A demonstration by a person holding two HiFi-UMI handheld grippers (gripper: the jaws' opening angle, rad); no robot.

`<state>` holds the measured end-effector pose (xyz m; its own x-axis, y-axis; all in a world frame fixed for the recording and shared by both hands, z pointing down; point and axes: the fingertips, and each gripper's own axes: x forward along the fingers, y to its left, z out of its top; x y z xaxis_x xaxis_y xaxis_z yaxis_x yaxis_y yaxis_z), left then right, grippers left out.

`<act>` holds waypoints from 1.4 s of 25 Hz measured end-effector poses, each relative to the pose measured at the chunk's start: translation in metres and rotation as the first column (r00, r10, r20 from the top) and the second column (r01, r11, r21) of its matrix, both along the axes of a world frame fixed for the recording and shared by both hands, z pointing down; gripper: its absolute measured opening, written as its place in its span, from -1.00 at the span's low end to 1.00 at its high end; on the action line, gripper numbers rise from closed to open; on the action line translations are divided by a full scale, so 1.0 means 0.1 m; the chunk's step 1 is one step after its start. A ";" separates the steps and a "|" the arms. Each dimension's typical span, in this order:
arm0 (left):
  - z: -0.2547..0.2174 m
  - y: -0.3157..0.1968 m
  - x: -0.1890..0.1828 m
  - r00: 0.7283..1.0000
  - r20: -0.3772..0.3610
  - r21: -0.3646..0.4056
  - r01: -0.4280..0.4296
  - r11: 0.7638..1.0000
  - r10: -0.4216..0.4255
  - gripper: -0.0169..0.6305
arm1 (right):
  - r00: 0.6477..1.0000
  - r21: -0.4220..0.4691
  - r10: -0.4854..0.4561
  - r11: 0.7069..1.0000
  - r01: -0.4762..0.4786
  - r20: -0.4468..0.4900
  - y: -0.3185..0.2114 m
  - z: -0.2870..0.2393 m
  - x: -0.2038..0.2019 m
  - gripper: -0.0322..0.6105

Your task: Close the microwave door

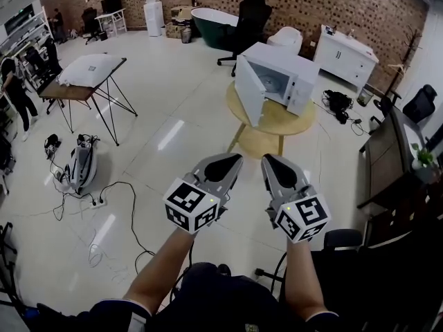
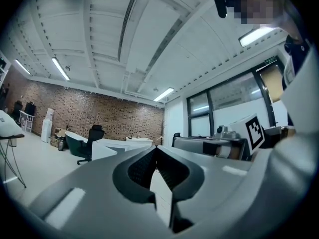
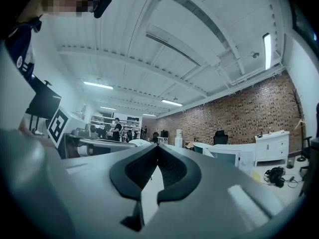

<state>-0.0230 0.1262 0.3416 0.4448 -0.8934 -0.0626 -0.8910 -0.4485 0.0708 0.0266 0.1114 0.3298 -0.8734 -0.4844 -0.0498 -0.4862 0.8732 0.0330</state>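
- The white box-shaped microwave (image 1: 285, 73) sits on a round light-wood table (image 1: 277, 122), well ahead of both grippers across a stretch of pale glossy floor (image 1: 173, 137).
- Its white hinged door (image 1: 248, 93) stands swung wide open on the left side of the oven and faces the person, leaving the dark cavity exposed.
- The left gripper (image 1: 232, 160), grey with black-lined jaws, is held low in the foreground, pointing towards the table. Its own view shows the jaws pressed together at the tips with nothing between them (image 2: 155, 149).
- The right gripper (image 1: 269, 160), of the same make, hangs just beside the left one, likewise aimed at the microwave. Its jaws meet at the tips and are empty too (image 3: 157, 146).
- Neither gripper touches the door or the table.
- Each gripper carries a white cube with square black-and-white markers, on the left (image 1: 192, 205) and on the right (image 1: 303, 218). The patterns are codes, not letters.
- Any print on the microwave is too small to read.
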 end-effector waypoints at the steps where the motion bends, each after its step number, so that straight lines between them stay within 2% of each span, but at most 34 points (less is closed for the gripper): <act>1: 0.01 -0.04 0.00 1.000 0.000 -0.003 0.003 1.000 -0.003 -0.91 | 1.000 -0.001 -0.001 1.000 0.001 0.001 -0.04 0.00 0.01 -0.89; 10: 0.09 -0.54 -0.09 1.000 -0.011 -0.023 -0.004 1.000 0.004 -0.91 | 1.000 -0.013 0.017 1.000 -0.017 0.000 -0.55 0.05 -0.05 -0.89; 23: 0.13 -1.73 -0.30 0.995 -0.043 -0.024 -0.088 0.996 0.087 -0.91 | 0.993 -0.016 0.104 0.994 -0.105 -0.049 -1.65 0.09 -0.22 -0.89; 35: 0.32 -2.86 -0.71 0.992 -0.001 -0.077 -0.130 0.989 0.130 -0.91 | 0.985 -0.049 0.162 0.985 -0.165 -0.055 -2.78 0.14 -0.59 -0.89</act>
